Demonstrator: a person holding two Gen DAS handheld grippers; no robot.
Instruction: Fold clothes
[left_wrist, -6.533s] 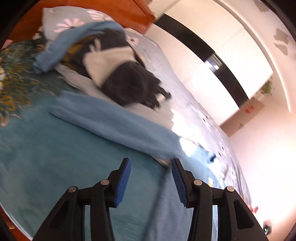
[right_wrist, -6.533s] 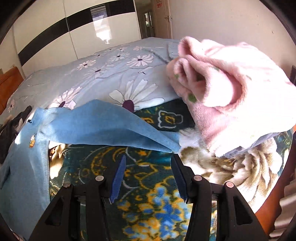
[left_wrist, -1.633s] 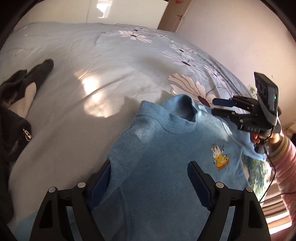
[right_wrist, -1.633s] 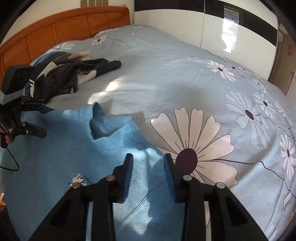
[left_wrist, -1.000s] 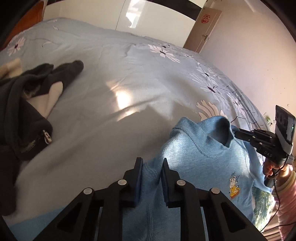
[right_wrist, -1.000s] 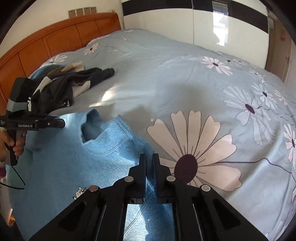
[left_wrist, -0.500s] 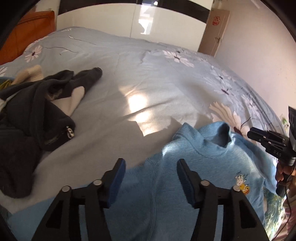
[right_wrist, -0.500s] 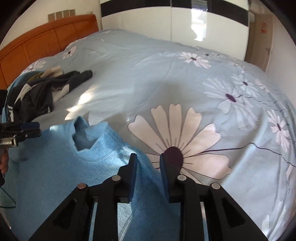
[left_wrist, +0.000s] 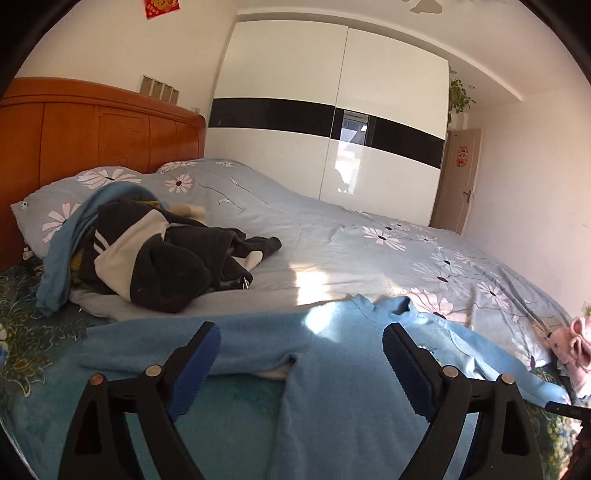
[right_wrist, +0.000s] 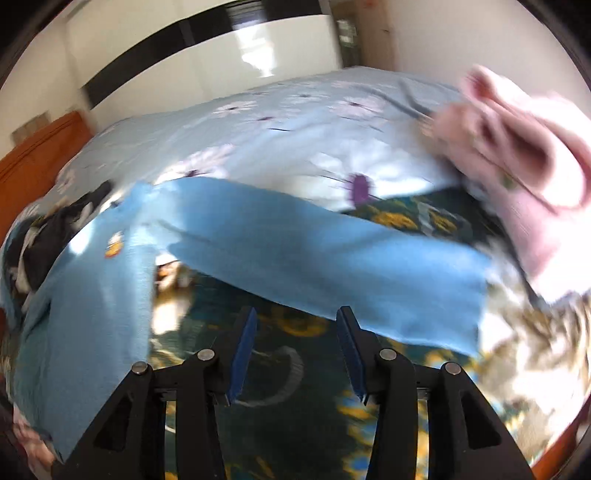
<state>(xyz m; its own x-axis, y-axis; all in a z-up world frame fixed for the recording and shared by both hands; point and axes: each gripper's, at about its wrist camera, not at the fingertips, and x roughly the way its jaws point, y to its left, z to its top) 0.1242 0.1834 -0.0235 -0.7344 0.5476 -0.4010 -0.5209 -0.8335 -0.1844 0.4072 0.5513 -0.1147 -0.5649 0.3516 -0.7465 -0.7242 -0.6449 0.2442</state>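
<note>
Both grippers, left (left_wrist: 299, 363) and right (right_wrist: 295, 350), have just opened, empty; my right is nearer its outstretched sweater sleeve (right_wrist: 332, 266), running crosswise ahead.

A light blue sweatshirt (left_wrist: 343, 373) is spread flat, front up, across the near part of the bed, its collar towards the floral quilt. Both sleeves are stretched out sideways, and a small cartoon print (right_wrist: 115, 245) is seen on the chest.
</note>
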